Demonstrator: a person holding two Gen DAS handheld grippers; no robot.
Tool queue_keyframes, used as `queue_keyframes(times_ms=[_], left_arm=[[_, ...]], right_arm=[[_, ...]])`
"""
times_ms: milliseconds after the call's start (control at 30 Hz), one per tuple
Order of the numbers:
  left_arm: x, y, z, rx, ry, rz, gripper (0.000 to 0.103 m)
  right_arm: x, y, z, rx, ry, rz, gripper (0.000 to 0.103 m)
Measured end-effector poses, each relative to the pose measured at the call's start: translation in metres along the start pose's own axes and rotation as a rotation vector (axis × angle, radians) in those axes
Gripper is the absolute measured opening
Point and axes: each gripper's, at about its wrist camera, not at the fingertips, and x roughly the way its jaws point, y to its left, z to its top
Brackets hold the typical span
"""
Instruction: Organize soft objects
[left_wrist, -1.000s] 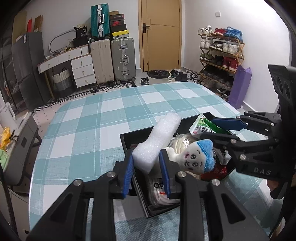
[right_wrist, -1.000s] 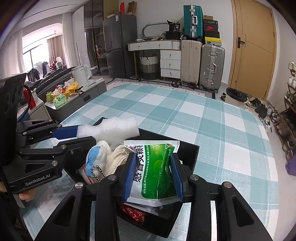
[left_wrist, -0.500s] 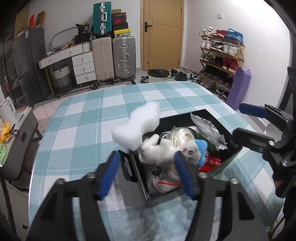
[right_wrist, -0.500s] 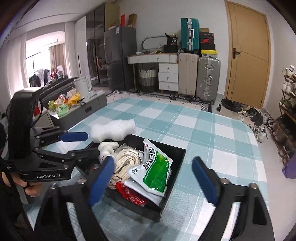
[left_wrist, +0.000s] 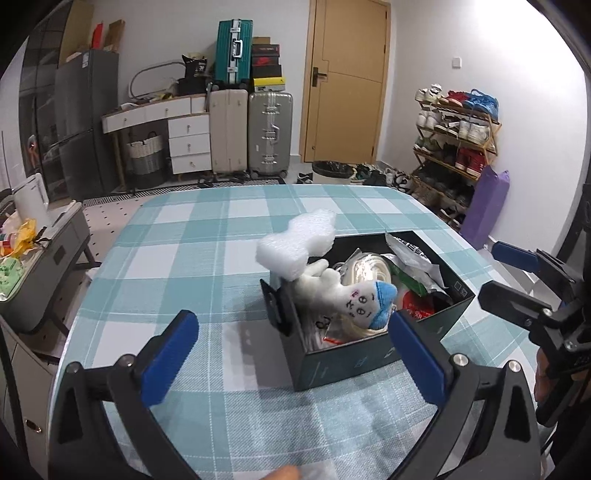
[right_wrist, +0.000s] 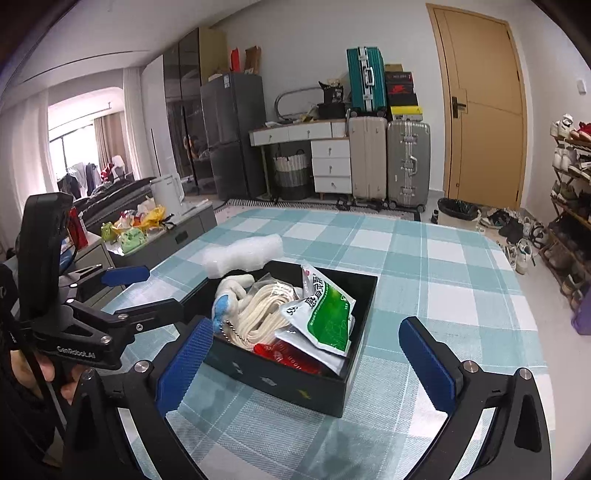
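In the left wrist view, the left gripper (left_wrist: 293, 345) fills the bottom of the frame, its jaws just opened as wide as they go and holding nothing, while the black box (left_wrist: 369, 360) sits just right of centre on the checked tablecloth (left_wrist: 177, 266). One white foam block (left_wrist: 295, 245) leans over the box's far left corner and one small doll (left_wrist: 354, 301) with a blue cap lies across the near left rim; the right gripper (left_wrist: 511, 275) stands spread at the right edge. In the right wrist view, the right gripper (right_wrist: 303, 356) frames the lower half, its jaws likewise just opened wide and empty, with the box (right_wrist: 295, 380) at centre. Inside I count one green packet (right_wrist: 327, 317), one red packet (right_wrist: 291, 360) and one bundle of cream cord (right_wrist: 264, 312). To finish well, I would nudge the foam and doll fully inside, since both overhang the rim.
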Motion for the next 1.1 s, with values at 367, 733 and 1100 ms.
queue_keyframes(times_ms=[367,733,1100], left_arm=[[-0.005,-0.007,-0.017,0.011,-0.079,0.037,0.103],[-0.005,-0.011,-0.029,0.0,-0.143,0.007,0.103],[-0.006,-0.011,-0.03,-0.006,-0.158,0.005,0.103]], right_arm=[[-0.021,0.013,-0.014,-0.031,-0.087,-0.003,0.102],[-0.022,0.015,-0.028,-0.041,-0.117,-0.011,0.102],[-0.026,0.016,-0.033,-0.046,-0.14,-0.012,0.102]])
